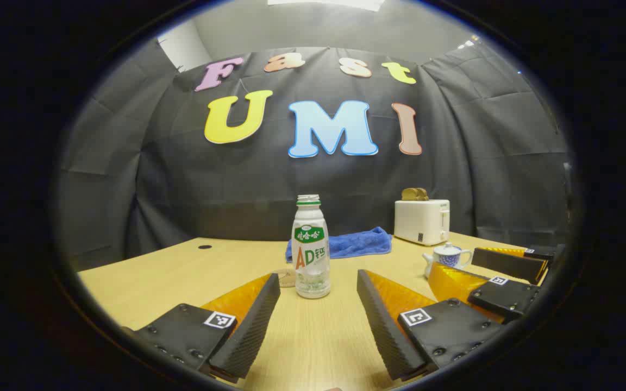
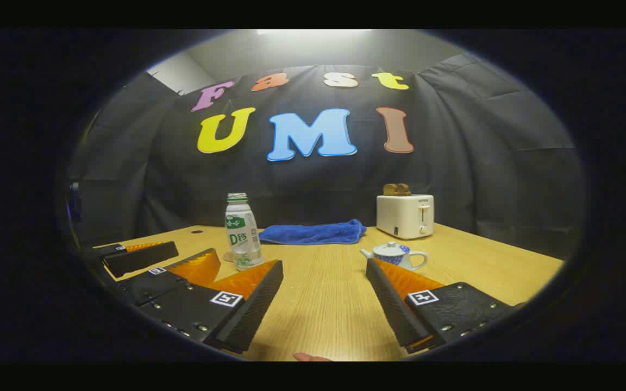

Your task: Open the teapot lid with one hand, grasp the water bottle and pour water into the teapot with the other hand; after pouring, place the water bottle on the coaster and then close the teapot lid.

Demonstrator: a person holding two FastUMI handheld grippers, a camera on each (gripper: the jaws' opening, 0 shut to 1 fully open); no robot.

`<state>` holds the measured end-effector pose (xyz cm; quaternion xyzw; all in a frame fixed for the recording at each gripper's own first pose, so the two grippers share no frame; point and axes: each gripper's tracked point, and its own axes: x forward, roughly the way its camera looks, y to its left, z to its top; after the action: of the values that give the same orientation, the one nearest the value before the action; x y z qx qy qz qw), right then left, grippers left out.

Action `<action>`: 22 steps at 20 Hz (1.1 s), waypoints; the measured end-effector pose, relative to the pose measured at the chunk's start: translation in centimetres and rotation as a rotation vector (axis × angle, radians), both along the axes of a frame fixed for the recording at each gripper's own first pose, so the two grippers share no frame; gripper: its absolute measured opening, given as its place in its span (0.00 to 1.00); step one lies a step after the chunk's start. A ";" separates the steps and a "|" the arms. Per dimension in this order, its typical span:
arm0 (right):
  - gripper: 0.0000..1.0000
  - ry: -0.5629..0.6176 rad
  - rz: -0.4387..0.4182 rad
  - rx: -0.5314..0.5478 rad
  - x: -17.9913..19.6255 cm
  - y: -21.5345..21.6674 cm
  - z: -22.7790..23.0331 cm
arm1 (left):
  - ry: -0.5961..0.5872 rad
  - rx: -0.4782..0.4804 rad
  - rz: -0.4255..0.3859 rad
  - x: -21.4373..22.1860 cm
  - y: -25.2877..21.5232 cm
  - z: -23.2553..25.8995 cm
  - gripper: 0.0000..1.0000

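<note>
One water bottle (image 1: 311, 247) stands upright on the wooden table (image 1: 182, 271), its long axis vertical and its uncapped neck pointing straight up. It sits a little ahead of the left gripper (image 1: 318, 285), in line with the gap between that gripper's fingers. A single round coaster (image 1: 286, 277) lies flat just behind and beside the bottle's base. One small teapot (image 2: 394, 254) sits well apart to the bottle's right, lid on, spout pointing toward the bottle and handle away from it, just beyond the right gripper (image 2: 324, 271). Both grippers are spread wide and grip nothing. Farther back lie one blue towel (image 2: 313, 233) and one white toaster (image 2: 405, 216) with bread in its slots.
</note>
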<state>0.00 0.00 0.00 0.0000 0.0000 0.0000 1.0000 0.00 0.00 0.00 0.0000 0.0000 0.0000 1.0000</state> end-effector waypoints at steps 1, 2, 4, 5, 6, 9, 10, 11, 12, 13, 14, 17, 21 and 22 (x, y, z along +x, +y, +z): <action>0.95 0.001 -0.009 -0.002 0.1 0.0 -0.1 | 0.000 0.000 0.001 0.0 0.0 0.0 0.94; 0.95 0.002 -0.010 -0.003 0.0 0.0 -0.1 | 0.000 0.000 0.002 0.0 0.0 0.1 1.00; 0.95 0.001 -0.012 -0.002 0.0 -0.1 0.0 | -0.001 0.000 0.002 0.0 0.0 -0.1 1.00; 0.95 0.001 -0.013 -0.003 0.0 -0.1 -0.1 | -0.001 0.000 0.003 0.0 0.0 -0.1 1.00; 0.95 0.000 -0.013 -0.003 0.0 -0.1 0.0 | -0.001 0.000 0.003 0.0 0.0 0.0 1.00; 0.95 0.000 -0.014 -0.003 0.0 -0.1 -0.1 | -0.001 0.000 0.003 0.0 0.0 0.0 1.00; 0.95 0.000 -0.014 -0.003 0.0 -0.1 0.0 | -0.001 0.000 0.003 0.0 0.0 0.0 1.00; 0.95 0.000 -0.014 -0.003 -0.1 -0.1 -0.1 | 0.000 0.000 0.003 0.0 0.0 -0.1 1.00; 0.95 0.000 -0.014 -0.003 -0.1 -0.1 0.0 | 0.000 0.000 0.003 0.0 0.0 0.0 1.00; 0.95 0.000 -0.014 -0.003 -0.1 -0.1 -0.1 | 0.000 0.000 0.003 0.1 0.0 -0.1 1.00; 0.95 0.000 -0.014 -0.003 -0.1 -0.1 0.0 | 0.000 0.000 0.003 0.0 0.0 -0.1 1.00; 0.95 0.001 -0.021 -0.004 0.0 -0.2 -0.1 | 0.001 0.000 0.007 0.1 0.1 0.0 1.00; 0.95 -0.003 -0.034 -0.003 0.0 -0.3 0.0 | 0.003 0.000 -0.015 0.1 -0.2 -0.1 1.00; 0.95 -0.004 -0.033 -0.002 -0.1 -0.3 0.0 | 0.002 0.000 -0.024 0.0 -0.3 -0.1 0.94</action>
<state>-0.05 -0.26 0.05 -0.0011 -0.0020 -0.0163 0.9999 -0.03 -0.28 -0.10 -0.0002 0.0012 -0.0120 0.9999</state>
